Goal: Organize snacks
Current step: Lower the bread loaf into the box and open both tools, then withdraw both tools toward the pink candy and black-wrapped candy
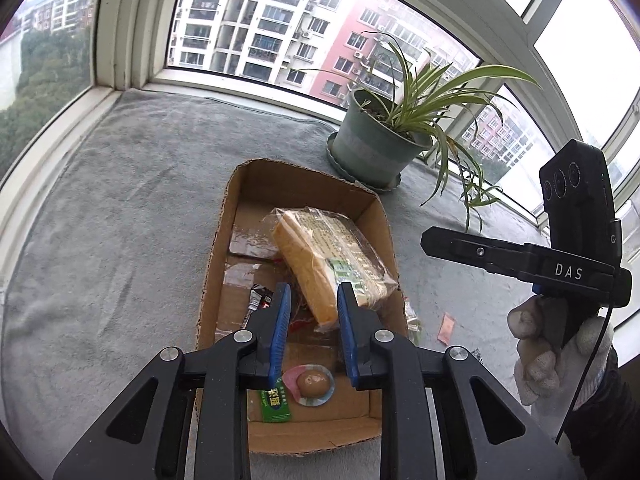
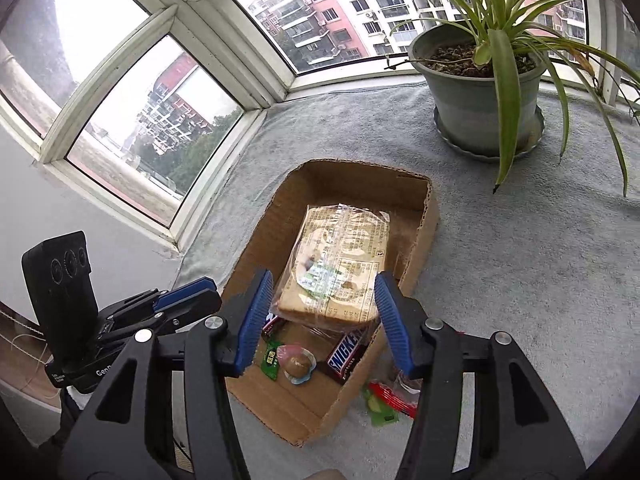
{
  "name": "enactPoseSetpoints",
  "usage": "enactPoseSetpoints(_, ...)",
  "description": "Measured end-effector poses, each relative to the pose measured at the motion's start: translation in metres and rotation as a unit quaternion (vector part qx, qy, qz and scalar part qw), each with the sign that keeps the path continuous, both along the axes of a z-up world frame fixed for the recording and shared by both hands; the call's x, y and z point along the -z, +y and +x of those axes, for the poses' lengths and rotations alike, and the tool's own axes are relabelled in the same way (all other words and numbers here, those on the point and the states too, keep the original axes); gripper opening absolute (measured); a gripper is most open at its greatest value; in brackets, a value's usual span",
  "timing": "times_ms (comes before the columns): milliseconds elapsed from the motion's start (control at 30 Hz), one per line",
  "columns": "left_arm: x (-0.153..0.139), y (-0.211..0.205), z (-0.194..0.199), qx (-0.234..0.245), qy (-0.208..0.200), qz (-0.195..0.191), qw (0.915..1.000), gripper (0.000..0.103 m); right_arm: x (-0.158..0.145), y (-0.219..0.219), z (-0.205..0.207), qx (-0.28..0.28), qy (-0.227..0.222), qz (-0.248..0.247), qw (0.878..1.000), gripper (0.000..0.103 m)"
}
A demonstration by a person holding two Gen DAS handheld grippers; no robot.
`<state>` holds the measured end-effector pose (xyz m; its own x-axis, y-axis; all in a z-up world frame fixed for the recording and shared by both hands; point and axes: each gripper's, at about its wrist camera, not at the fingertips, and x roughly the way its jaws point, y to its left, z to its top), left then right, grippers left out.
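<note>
An open cardboard box (image 1: 376, 220) (image 2: 424, 216) lies on the grey cloth. A wrapped bread loaf (image 1: 320, 256) (image 2: 340, 256) rests tilted inside it, on top of other snacks. Near the box's front lie a Snickers bar (image 2: 346, 354), a brown egg in a clear pack (image 1: 312, 384) (image 2: 298, 364) and a green packet (image 1: 272, 404) (image 2: 270, 360). My left gripper (image 1: 314, 294) (image 2: 196, 294) hovers over the box's near left side, shut with nothing in it. My right gripper (image 2: 324, 278) (image 1: 430, 240) hangs above the box's right side, open and holding nothing; the loaf lies beyond its pads.
A potted spider plant (image 1: 372, 144) (image 2: 480, 92) stands behind the box, leaves drooping over the cloth. A red and green wrapper (image 2: 388, 398) and a small pink packet (image 1: 447, 328) lie outside the box's right wall. Window frames border the ledge. A gloved hand (image 1: 540, 344) holds the right gripper.
</note>
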<state>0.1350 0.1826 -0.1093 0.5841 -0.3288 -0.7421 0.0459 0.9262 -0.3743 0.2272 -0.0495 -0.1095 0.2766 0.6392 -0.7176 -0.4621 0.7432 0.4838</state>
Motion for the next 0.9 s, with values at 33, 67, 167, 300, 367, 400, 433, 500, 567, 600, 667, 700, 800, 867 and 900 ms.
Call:
enactPoseSetpoints(33, -0.001, -0.002, -0.002, 0.000, -0.001, 0.004, 1.0000, 0.021, -0.001, -0.005, -0.002, 0.002, -0.004, -0.004, 1.000, 0.055)
enactPoseSetpoints(67, -0.001, -0.003, -0.004, 0.000, -0.003, 0.008, 1.0000, 0.021, -0.002, -0.009, -0.005, 0.005, -0.007, -0.008, 1.000, 0.055)
enactPoseSetpoints(167, -0.003, -0.008, -0.010, -0.005, -0.006, 0.015, 0.9999, 0.021, -0.005, -0.024, -0.012, 0.013, -0.016, -0.018, 1.000, 0.055)
enactPoseSetpoints(300, -0.005, -0.017, -0.022, -0.009, -0.013, 0.017, 0.9997, 0.021, -0.009, -0.047, -0.023, 0.023, -0.029, -0.037, 0.999, 0.065)
enactPoseSetpoints(367, -0.006, -0.024, -0.029, -0.009, -0.016, 0.021, 0.9996, 0.024, -0.012, -0.062, -0.031, 0.034, -0.043, -0.045, 0.997, 0.078)
enactPoseSetpoints(400, -0.007, -0.028, -0.033, -0.008, -0.018, 0.023, 0.9995, 0.025, -0.013, -0.070, -0.035, 0.038, -0.048, -0.045, 0.997, 0.079)
enactPoseSetpoints(433, -0.007, -0.031, -0.037, -0.007, -0.019, 0.025, 0.9995, 0.025, -0.014, -0.078, -0.039, 0.039, -0.049, -0.045, 0.997, 0.079)
enactPoseSetpoints(500, -0.007, -0.040, -0.044, -0.005, -0.022, 0.027, 0.9994, 0.025, -0.014, -0.091, -0.046, 0.042, -0.051, -0.048, 0.997, 0.079)
enactPoseSetpoints(567, -0.005, -0.049, -0.051, -0.003, -0.020, 0.028, 0.9994, 0.025, -0.014, -0.104, -0.053, 0.047, -0.059, -0.055, 0.996, 0.079)
enactPoseSetpoints(600, -0.003, -0.054, -0.054, -0.003, -0.020, 0.030, 0.9993, 0.025, -0.014, -0.109, -0.056, 0.048, -0.063, -0.060, 0.995, 0.079)
enactPoseSetpoints(667, -0.001, -0.063, -0.060, -0.003, -0.020, 0.037, 0.9991, 0.025, -0.013, -0.121, -0.064, 0.050, -0.070, -0.067, 0.994, 0.080)
enactPoseSetpoints(700, -0.001, -0.068, -0.063, -0.004, -0.020, 0.040, 0.9990, 0.025, -0.012, -0.127, -0.067, 0.051, -0.073, -0.069, 0.994, 0.080)
enactPoseSetpoints(800, 0.001, -0.080, -0.071, -0.003, -0.020, 0.041, 0.9989, 0.025, -0.008, -0.143, -0.075, 0.053, -0.082, -0.064, 0.993, 0.081)
enactPoseSetpoints(867, 0.001, -0.089, -0.076, -0.003, -0.021, 0.046, 0.9987, 0.026, -0.005, -0.156, -0.080, 0.060, -0.089, -0.047, 0.993, 0.081)
enactPoseSetpoints(900, 0.002, -0.093, -0.078, -0.004, -0.021, 0.047, 0.9987, 0.027, -0.003, -0.163, -0.082, 0.067, -0.089, -0.037, 0.993, 0.081)
